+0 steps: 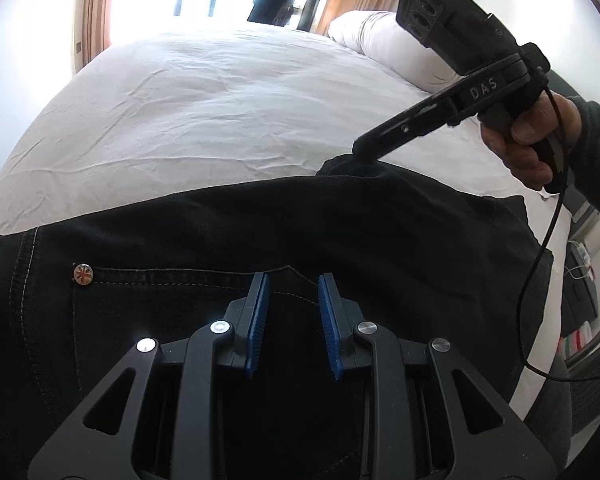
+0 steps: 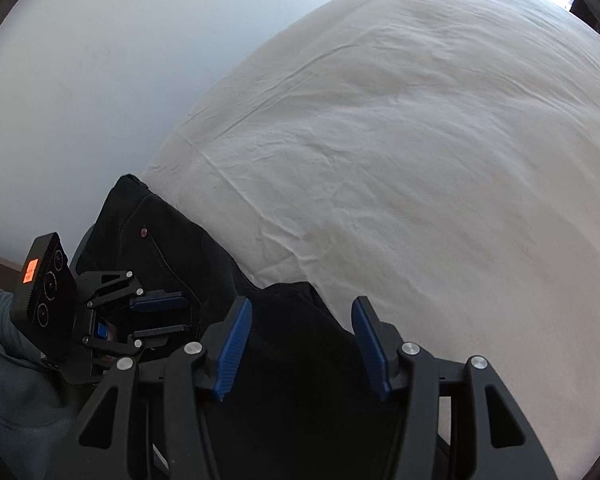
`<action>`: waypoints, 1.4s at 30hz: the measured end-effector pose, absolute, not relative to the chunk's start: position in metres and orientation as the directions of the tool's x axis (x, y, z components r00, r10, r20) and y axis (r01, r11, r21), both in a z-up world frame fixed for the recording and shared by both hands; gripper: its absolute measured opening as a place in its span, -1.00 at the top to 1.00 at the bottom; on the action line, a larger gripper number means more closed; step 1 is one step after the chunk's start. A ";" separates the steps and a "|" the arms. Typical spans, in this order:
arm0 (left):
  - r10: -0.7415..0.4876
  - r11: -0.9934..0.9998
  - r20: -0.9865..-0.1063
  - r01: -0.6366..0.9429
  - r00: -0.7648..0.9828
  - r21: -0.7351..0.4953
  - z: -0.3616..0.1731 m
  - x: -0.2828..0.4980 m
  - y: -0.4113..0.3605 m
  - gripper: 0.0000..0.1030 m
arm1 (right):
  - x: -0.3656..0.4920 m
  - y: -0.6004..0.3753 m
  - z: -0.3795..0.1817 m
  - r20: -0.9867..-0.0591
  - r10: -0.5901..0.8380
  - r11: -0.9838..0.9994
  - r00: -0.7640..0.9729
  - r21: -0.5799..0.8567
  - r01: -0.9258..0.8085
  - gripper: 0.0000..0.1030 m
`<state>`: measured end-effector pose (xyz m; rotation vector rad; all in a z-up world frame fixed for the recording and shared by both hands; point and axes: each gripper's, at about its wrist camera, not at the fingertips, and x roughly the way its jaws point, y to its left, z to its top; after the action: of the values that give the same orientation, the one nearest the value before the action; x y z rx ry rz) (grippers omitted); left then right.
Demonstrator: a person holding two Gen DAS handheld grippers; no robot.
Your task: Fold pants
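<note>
"DAS" lettering on right gripper [image 1: 364, 152]

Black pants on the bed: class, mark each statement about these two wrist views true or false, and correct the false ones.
1. The black pants lie on a white bed sheet. True.
2. The left hand-held gripper is clamped shut on the fabric. False: its blue pads stand apart, with denim showing between them.
3. A round metal rivet sits at the corner of a pocket. True.
4. The right hand-held gripper is over bare sheet, far from the pants. False: it is open directly above dark fabric near the pants' edge.
5. A pillow lies at the far end of the bed. True.
</note>
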<state>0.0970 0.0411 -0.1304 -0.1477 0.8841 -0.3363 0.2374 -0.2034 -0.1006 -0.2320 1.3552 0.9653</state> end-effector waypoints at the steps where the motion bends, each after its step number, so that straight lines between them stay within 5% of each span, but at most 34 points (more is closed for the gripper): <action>1: -0.353 0.936 -0.729 0.227 0.586 -0.270 -0.131 0.097 0.042 0.53 | 0.237 -0.200 -0.106 -0.898 0.425 0.605 -0.111 0.373 -0.704 -0.08; 5: -0.364 0.931 -0.725 0.224 0.585 -0.287 -0.134 0.100 0.046 0.53 | 0.231 -0.199 -0.130 -0.923 0.341 0.596 -0.177 0.358 -0.719 0.15; 7: -0.363 0.932 -0.723 0.224 0.588 -0.286 -0.135 0.099 0.046 0.53 | 0.234 -0.202 -0.129 -0.924 0.348 0.609 -0.159 0.352 -0.711 0.61; 13: -0.339 0.941 -0.723 0.226 0.602 -0.253 -0.134 0.094 0.041 0.53 | 0.225 -0.202 -0.127 -0.924 0.382 0.651 -0.029 0.291 -0.701 0.89; 18: -0.340 0.940 -0.720 0.211 0.605 -0.267 -0.136 0.095 0.042 0.53 | 0.211 -0.237 -0.103 -0.843 0.503 0.772 0.191 0.339 -0.538 0.99; 22: -0.345 0.939 -0.719 0.205 0.604 -0.278 -0.139 0.097 0.043 0.53 | 0.220 -0.303 -0.113 -0.771 0.493 0.868 0.403 0.467 -0.167 1.00; 24: -0.341 0.940 -0.719 0.207 0.605 -0.271 -0.139 0.098 0.042 0.53 | 0.222 -0.318 -0.127 -0.810 0.406 0.904 0.424 0.425 -0.052 0.99; 31: -0.341 0.940 -0.716 0.199 0.610 -0.278 -0.138 0.098 0.043 0.53 | 0.184 -0.275 -0.081 -0.681 0.687 0.720 0.255 0.590 -0.365 0.78; 34: -0.332 0.943 -0.719 0.188 0.610 -0.275 -0.137 0.098 0.042 0.53 | 0.174 -0.260 -0.107 -0.714 0.687 0.701 0.137 0.601 -0.385 0.76; 37: -0.321 0.947 -0.723 0.184 0.611 -0.264 -0.136 0.096 0.040 0.53 | 0.186 -0.280 -0.151 -0.787 0.594 0.796 0.168 0.546 -0.261 1.00; 39: -0.319 0.947 -0.725 0.178 0.610 -0.266 -0.136 0.096 0.040 0.53 | 0.202 -0.314 -0.166 -0.733 0.627 0.777 0.265 0.611 -0.147 1.00; 42: -0.308 0.951 -0.732 0.176 0.608 -0.254 -0.134 0.095 0.037 0.53 | 0.207 -0.349 -0.151 -0.789 0.435 0.879 0.435 0.477 -0.015 0.94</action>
<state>0.0953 0.0369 -0.1343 -0.1623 0.8739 -0.2810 0.2065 -0.3489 -0.1507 0.4350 1.0933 0.2915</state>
